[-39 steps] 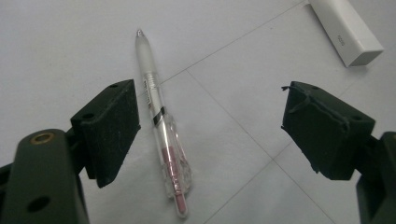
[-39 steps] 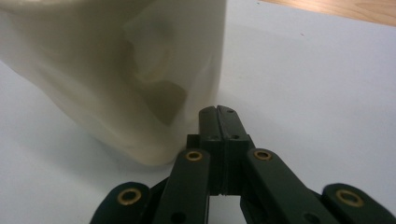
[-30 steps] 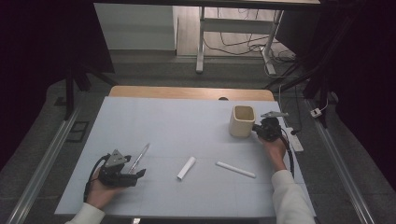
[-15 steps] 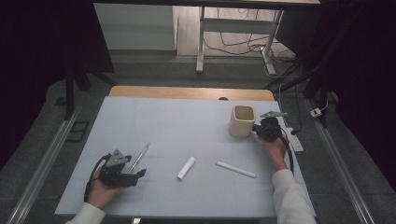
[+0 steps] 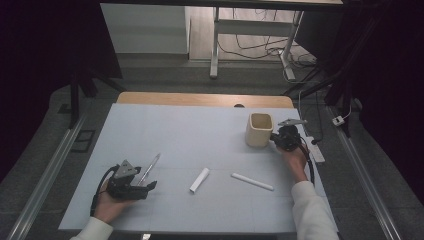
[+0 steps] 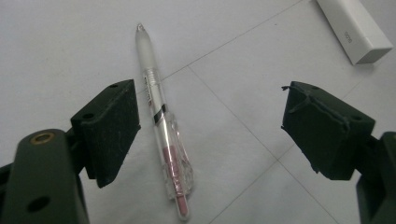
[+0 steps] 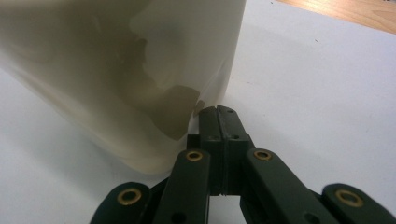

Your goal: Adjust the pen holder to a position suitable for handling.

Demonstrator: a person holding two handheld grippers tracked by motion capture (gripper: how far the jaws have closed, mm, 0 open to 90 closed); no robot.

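Observation:
A clear pen (image 6: 161, 133) with a pink core lies on the white table (image 5: 200, 140), between the jaws of my left gripper (image 6: 210, 130), closer to the left jaw. That gripper (image 5: 150, 185) is open and low over the pen (image 5: 150, 168) at the front left. My right gripper (image 5: 275, 137) is shut with nothing in it, its tips (image 7: 218, 112) against the base of a cream square cup (image 7: 126, 74). The cup (image 5: 259, 130) stands upright at the right.
A short white tube (image 5: 199, 180) and a longer white stick (image 5: 252, 181) lie in the table's front middle. The white block (image 6: 355, 30) shows at the top right of the left gripper view. A wooden strip (image 5: 200, 99) runs along the far edge.

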